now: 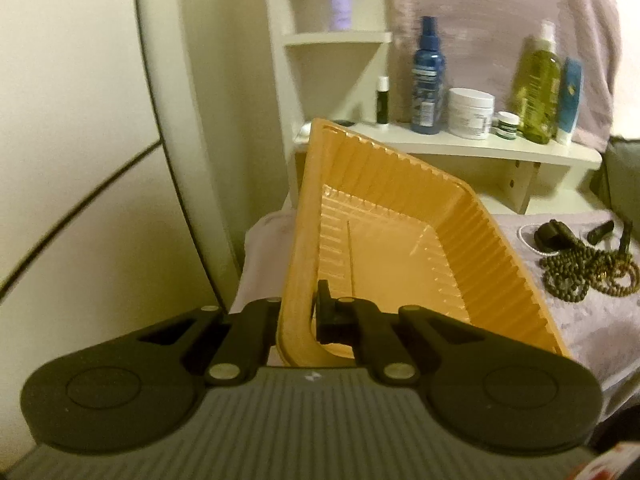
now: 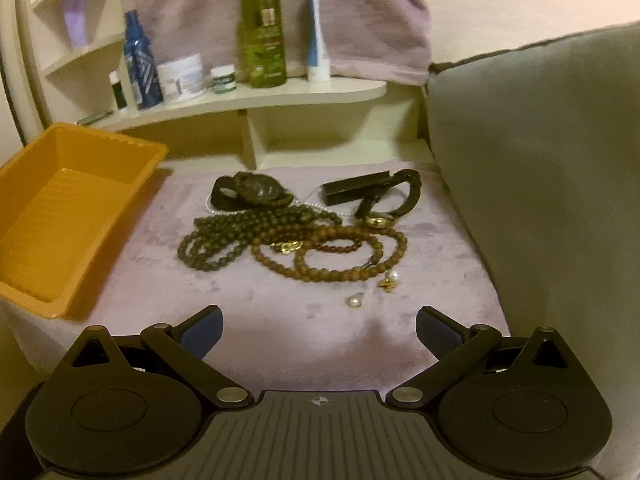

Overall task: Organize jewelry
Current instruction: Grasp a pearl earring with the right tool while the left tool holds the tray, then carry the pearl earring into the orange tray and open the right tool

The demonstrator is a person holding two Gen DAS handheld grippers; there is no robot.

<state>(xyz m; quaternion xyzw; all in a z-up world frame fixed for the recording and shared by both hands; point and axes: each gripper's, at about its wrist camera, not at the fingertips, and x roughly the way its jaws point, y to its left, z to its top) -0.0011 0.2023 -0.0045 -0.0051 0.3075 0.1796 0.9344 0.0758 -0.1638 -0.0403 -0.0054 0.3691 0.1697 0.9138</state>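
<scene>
The left gripper (image 1: pixel 298 316) is clamped on the near rim of a ribbed, rectangular orange plastic tray (image 1: pixel 404 248), one finger outside the wall and the other inside; the tray hangs tilted in the left wrist view, its far corner raised toward the white shelf (image 1: pixel 460 146). Nothing lies inside it. In the right wrist view that tray (image 2: pixel 76 208) sits at the left side of a pale mauve plush cloth (image 2: pixel 280 320).

The right gripper (image 2: pixel 319 330) hovers over the near part of the cloth with its blue-padded fingers (image 2: pixel 200 330) spread wide and nothing between them.

The jewelry lies heaped in the middle of the cloth, right of the tray: dark green bead strands (image 2: pixel 224 240), light brown wooden bead strands (image 2: pixel 344 256), a black-strapped wristwatch (image 2: pixel 256 190) at the far side, a second gold-faced watch (image 2: pixel 380 220) to the right, a small black oblong case (image 2: pixel 352 190), and two pearl earrings (image 2: pixel 356 301) nearest the right gripper.

On the shelf stand a blue spray bottle (image 2: pixel 138 68), a white jar (image 2: pixel 182 76) and a green bottle (image 2: pixel 262 36).
</scene>
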